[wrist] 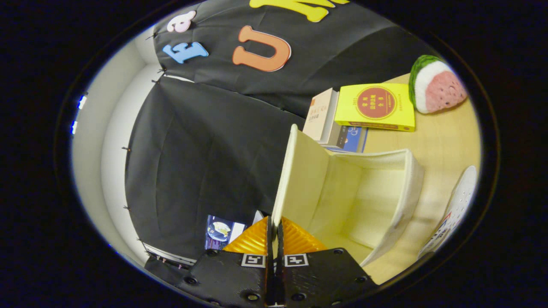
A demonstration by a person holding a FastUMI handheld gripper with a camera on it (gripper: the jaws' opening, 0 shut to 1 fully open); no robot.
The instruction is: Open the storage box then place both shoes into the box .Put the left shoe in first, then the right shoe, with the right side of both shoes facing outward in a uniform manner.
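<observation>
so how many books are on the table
3 visible: a yellow book on top, a blue book beneath it, a tan book beside them, behind the box. More may be hidden.

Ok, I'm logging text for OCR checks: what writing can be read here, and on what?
Yellow book with red circle: characters, too blurred to read.
Beige book spine: too small.
White shoe print: blurred.
The gripper, shut on the cream fabric box's lid: square markers, no words.

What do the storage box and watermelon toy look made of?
Storage box: seems cream fabric over stiff panels, matte with a woven texture; the gripper is shut on its raised lid. Watermelon toy: likely plush, fuzzy and matte with soft rounded edges.
</observation>
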